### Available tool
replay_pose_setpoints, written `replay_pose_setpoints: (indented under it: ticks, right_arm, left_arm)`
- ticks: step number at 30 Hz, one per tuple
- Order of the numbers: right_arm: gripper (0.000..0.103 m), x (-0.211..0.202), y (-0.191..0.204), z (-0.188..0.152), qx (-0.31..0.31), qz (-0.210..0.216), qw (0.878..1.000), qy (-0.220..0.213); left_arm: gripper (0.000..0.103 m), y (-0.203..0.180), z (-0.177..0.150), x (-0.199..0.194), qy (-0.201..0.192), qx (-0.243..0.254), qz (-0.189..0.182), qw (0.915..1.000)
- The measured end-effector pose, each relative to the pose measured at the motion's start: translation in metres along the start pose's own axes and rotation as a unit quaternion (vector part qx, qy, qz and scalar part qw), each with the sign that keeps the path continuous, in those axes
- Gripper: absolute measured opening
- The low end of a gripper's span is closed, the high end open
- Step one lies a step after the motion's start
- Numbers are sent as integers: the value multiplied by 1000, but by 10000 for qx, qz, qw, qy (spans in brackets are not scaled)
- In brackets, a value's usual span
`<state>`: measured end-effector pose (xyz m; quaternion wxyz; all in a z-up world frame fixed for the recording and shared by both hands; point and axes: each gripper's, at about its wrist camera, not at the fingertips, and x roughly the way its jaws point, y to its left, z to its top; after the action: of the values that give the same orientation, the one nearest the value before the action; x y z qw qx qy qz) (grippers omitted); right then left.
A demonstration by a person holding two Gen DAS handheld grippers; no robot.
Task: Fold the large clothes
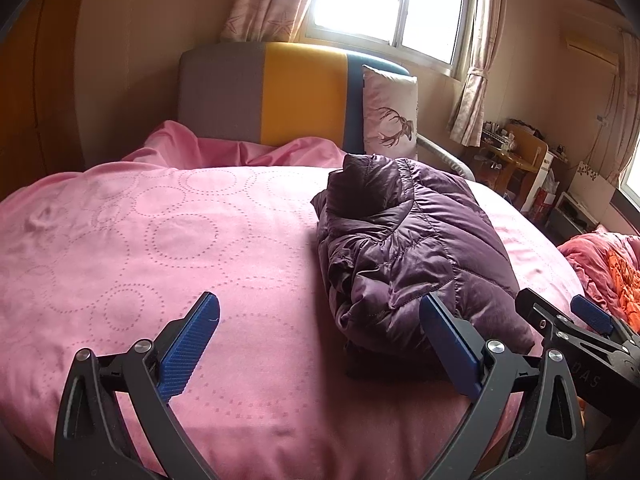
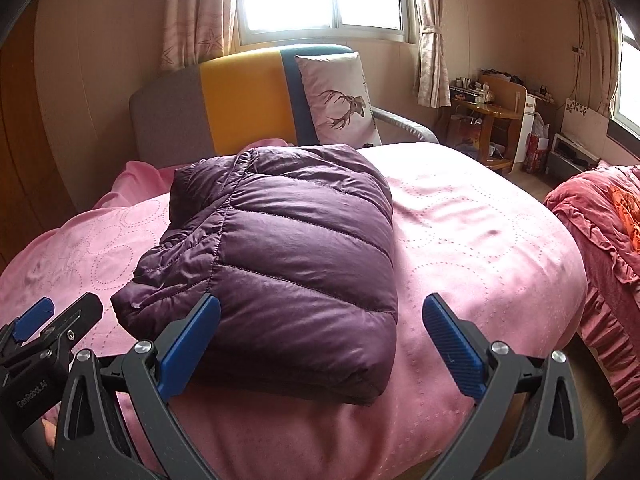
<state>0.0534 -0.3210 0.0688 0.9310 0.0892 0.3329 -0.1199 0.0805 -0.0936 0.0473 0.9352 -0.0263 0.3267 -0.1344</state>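
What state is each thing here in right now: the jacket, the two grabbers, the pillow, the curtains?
Jacket: folded into a compact bundle, lying on the bed.
Left gripper: open, holding nothing, beside the jacket.
Right gripper: open, holding nothing, jacket's near edge between its fingers.
Pillow: upright against the headboard.
Curtains: drawn aside.

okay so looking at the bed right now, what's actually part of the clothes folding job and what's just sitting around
Part of the job:
purple puffer jacket, folded into a bundle on the pink bedspread
left tool, open
right tool, open

Just lying about:
deer pillow
red ruffled bedding
cluttered wooden desk
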Motion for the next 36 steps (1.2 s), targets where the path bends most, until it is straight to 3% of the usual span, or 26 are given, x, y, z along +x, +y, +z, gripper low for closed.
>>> replay_pose_setpoints:
  ticks: [11, 22, 36]
  right_arm:
    - [101, -4, 4, 1, -4, -88, 10000, -4]
    - [101, -3, 10, -3, -69, -82, 9999, 87]
    - [101, 0, 15, -8, -194, -118, 9997, 110]
  left_arm:
    - [99, -3, -2, -6, -26, 104, 247, 9996]
    - [99, -4, -5, -9, -16, 132, 188, 9997]
    - [99, -7, -7, -9, -19, 211, 379, 9991]
